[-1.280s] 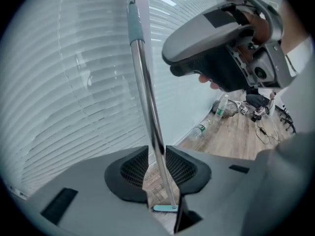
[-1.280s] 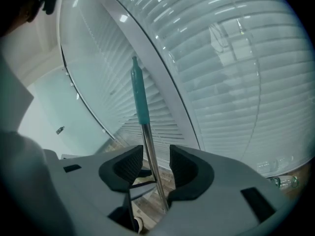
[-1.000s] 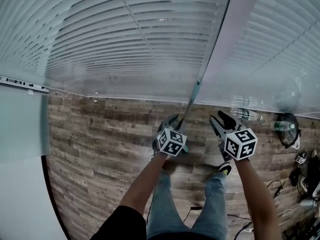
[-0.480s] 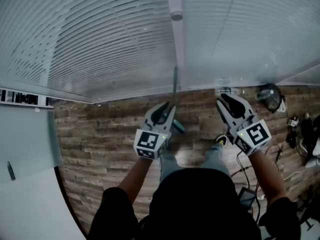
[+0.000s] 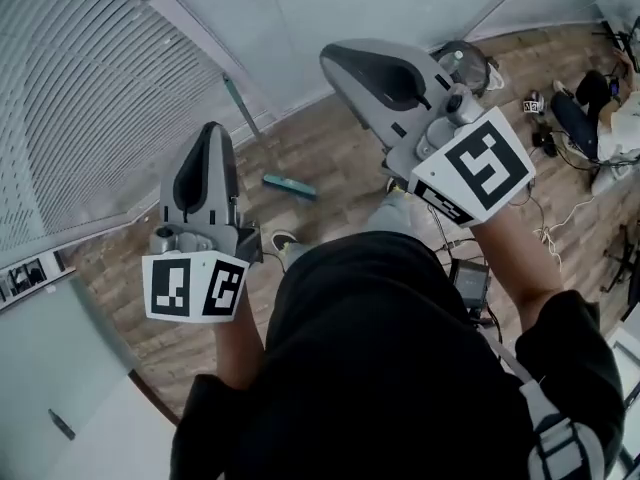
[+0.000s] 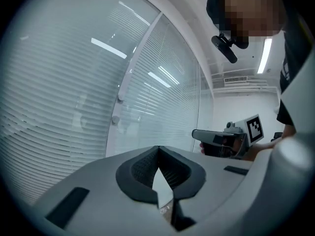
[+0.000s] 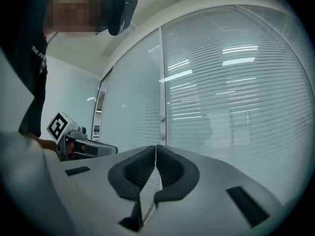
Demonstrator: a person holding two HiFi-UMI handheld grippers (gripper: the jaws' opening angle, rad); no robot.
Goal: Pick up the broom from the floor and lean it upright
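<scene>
— What's biggest here?
— The glass wall with blinds [image 5: 90,98] on the far left, then the wood floor [image 5: 330,148] below it.
— And the broom [image 5: 238,101]?
— Its head rests on the floor and its teal handle tilts up against the wall. Neither tool touches it.
— Any containers?
— A dark round thing [image 5: 478,66] far right by the wall; I can't tell its contents.
— The tools?
— The left tool [image 5: 213,133] and the right tool [image 5: 335,60] are held high, jaws together, with nothing between them.

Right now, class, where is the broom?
Head view, upper middle: the broom leans against the glass wall, head on the wood floor, between the left gripper and right gripper.
</scene>
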